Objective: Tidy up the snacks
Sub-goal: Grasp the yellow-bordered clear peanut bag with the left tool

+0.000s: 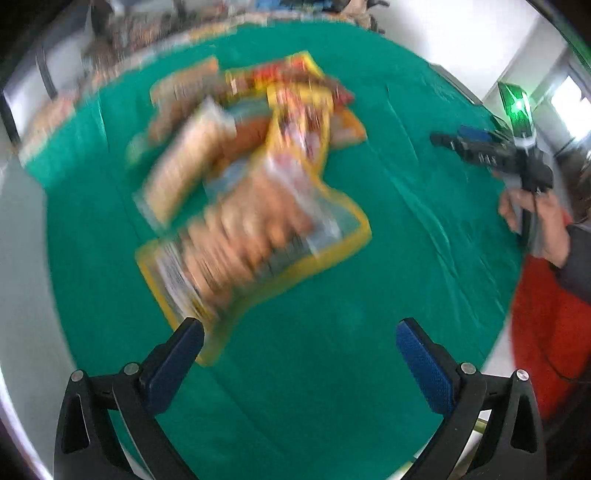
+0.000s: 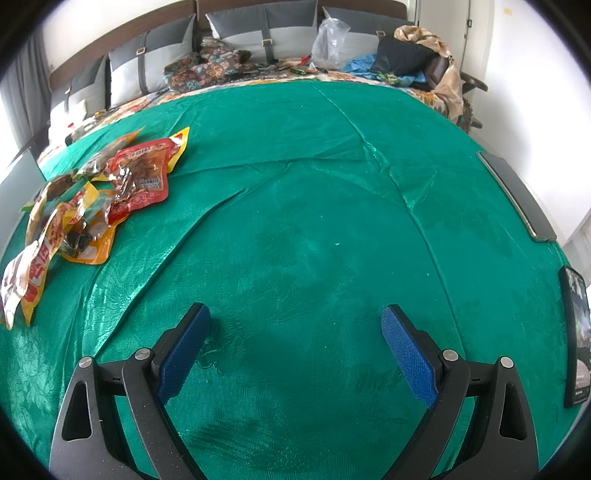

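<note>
A pile of snack packets (image 1: 251,158) lies on a green cloth (image 1: 369,258); the left wrist view is blurred by motion. The nearest packet is yellow-edged (image 1: 251,240), just ahead of my left gripper (image 1: 299,332), which is open and empty, its left finger over that packet's near corner. In the right wrist view the same pile (image 2: 92,199) sits at the far left, with a red packet (image 2: 142,177) on top. My right gripper (image 2: 295,321) is open and empty over bare green cloth (image 2: 314,221), well right of the pile. It also shows in the left wrist view (image 1: 480,147).
The cloth covers a bed with grey pillows (image 2: 266,33), patterned fabric (image 2: 210,68), a clear plastic bag (image 2: 330,40) and clothes (image 2: 413,59) at the head. A dark flat device (image 2: 517,195) and a phone-like screen (image 2: 576,339) lie at the right edge. A red mat (image 1: 546,339) lies beside the bed.
</note>
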Demonstrator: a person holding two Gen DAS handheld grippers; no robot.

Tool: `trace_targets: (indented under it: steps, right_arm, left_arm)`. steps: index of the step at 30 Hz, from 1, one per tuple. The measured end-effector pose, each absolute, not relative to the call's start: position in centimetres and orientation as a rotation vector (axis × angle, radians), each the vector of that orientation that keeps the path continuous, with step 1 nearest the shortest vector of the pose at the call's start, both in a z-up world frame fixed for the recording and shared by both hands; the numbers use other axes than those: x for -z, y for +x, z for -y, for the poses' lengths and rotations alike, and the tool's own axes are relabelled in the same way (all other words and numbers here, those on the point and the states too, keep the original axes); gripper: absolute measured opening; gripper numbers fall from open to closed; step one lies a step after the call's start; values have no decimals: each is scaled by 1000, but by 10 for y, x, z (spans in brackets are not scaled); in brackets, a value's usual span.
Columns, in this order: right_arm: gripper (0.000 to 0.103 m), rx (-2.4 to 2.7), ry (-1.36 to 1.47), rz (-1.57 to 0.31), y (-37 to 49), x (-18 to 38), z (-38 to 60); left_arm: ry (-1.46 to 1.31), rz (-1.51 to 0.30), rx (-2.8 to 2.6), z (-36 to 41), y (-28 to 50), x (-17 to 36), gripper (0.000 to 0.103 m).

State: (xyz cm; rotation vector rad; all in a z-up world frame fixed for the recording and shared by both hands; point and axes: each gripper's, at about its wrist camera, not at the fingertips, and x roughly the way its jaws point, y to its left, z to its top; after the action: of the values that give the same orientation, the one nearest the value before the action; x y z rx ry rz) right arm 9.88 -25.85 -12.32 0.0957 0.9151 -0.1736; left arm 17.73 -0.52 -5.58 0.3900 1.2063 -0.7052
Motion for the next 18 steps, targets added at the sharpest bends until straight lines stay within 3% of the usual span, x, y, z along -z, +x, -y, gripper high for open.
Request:
trace_targets:
  steps: [6,10,15,18]
  right_arm:
    - [96,174,96,-915,99,123,259]
    - [96,174,96,-915,99,123,258]
    - [96,174,95,-915,99,123,258]
    - [96,174,96,-915,99,123,258]
  left_arm:
    - [292,-1089,665,27,232,50,102]
    - [192,-1244,645,16,253,88,102]
    - [31,-1362,702,-19,229,89,102]
    - [73,-1419,736,-23,203,92,102]
